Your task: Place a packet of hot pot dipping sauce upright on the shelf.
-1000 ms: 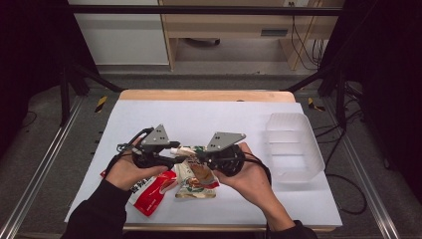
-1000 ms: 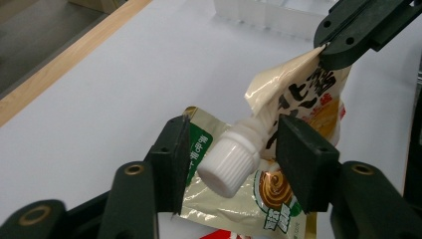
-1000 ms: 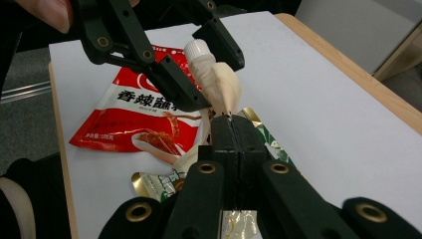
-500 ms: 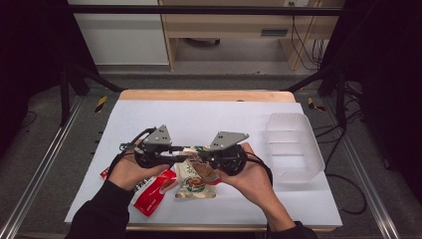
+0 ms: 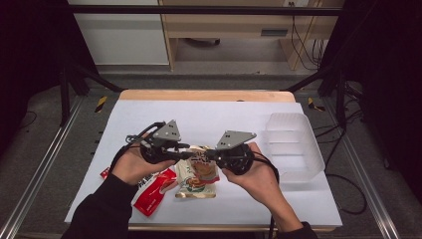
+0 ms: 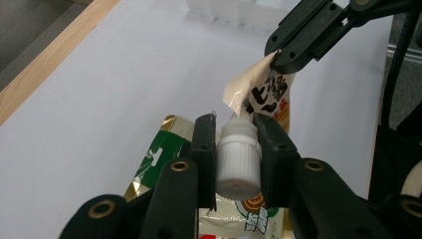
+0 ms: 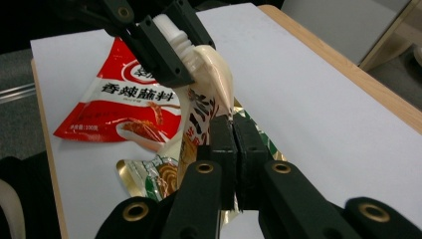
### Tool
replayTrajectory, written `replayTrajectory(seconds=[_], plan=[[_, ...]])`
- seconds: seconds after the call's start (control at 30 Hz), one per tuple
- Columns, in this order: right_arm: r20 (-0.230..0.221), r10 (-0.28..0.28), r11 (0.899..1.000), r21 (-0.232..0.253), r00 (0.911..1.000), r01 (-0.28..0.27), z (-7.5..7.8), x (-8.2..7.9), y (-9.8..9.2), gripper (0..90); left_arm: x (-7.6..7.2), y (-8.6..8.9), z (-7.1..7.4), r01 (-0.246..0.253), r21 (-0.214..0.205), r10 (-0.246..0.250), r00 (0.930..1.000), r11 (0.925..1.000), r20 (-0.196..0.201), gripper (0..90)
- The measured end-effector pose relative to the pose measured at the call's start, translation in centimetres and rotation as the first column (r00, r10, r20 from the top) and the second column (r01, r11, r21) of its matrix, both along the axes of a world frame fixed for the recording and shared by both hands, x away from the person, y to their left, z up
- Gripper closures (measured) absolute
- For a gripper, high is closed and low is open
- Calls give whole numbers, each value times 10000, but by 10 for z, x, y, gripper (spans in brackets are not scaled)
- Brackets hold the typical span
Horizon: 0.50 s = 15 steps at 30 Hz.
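A cream spouted pouch with dark lettering hangs above the table between both grippers. My left gripper is shut on its ribbed white cap; its jaws have just been closing on that cap. My right gripper is shut on the pouch, pinching its thin edge below the spout. In the high view the left gripper and right gripper meet tip to tip over the table's front middle, with the pouch between them.
A red sauce packet and a green-and-gold packet lie flat on the white table under the hands. A clear plastic bin stands at the right. A wooden strip edges the far side.
The left gripper has closed in on the pouch's cap and lifted slightly. The right gripper has stayed in place, still pinching the pouch.
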State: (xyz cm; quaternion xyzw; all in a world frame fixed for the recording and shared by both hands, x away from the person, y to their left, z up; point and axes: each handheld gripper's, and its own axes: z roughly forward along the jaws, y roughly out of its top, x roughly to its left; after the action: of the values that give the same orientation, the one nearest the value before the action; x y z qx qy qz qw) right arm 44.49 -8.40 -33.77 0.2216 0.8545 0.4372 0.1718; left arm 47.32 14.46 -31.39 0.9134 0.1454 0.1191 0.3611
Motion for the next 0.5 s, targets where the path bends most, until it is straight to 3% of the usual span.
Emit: replayTrajectory(seconds=[0.3, 0.33, 0.37, 0.4, 0.43, 0.5], plan=[[-95, 262, 9927, -1174, 9996, -272, 12, 9, -5, 864, 5, -13, 11, 316, 237, -317, 9995, 9992, 39, 739], [-129, 357, 9878, -1513, 9993, -372, 15, 13, -6, 825, 7, -16, 11, 349, 378, -351, 9994, 9987, 55, 740], [-129, 357, 9878, -1513, 9993, -372, 15, 13, -6, 825, 7, -16, 11, 349, 378, -351, 9994, 9987, 55, 740], [-68, 457, 9798, -1948, 9989, -462, 19, 17, -7, 760, 9, -18, 10, 342, 496, -345, 9994, 9982, 65, 741], [-68, 457, 9798, -1948, 9989, -462, 19, 17, -7, 760, 9, -18, 10, 342, 496, -345, 9994, 9982, 65, 741], [-110, 677, 9681, -2409, 9976, -684, 23, 21, -7, 658, 12, -18, 9, 441, 557, -446, 9990, 9975, 81, 741]])
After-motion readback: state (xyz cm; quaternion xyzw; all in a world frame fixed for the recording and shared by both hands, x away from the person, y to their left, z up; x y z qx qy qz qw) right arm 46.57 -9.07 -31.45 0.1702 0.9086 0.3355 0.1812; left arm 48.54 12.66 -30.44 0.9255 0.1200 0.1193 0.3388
